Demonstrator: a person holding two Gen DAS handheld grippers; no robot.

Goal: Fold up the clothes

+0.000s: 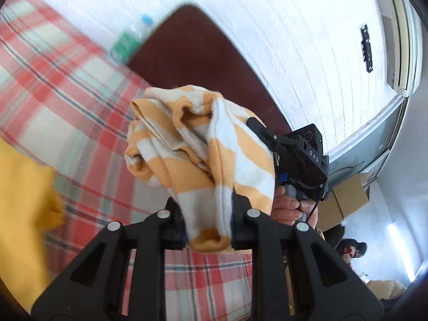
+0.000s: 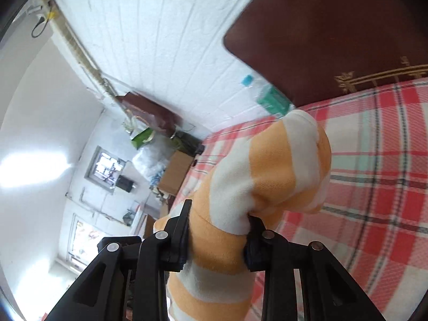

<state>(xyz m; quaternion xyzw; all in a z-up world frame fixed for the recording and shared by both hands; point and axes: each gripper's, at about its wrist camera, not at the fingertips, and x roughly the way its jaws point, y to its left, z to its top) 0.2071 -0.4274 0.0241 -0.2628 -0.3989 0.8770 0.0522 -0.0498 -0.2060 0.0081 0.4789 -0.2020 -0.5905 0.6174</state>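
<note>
An orange-and-white striped garment hangs bunched in the air above a bed with a red plaid sheet. My left gripper is shut on its lower fold. In the left wrist view, my right gripper reaches the garment from the right, and its fingertips are hidden in the cloth. In the right wrist view, my right gripper is shut on the striped garment, which bulges up and forward over the plaid sheet.
A yellow cloth lies on the bed at the left. A dark brown headboard stands against a white wall, with a plastic bottle beside it. Cardboard boxes and clutter sit on the floor beyond the bed.
</note>
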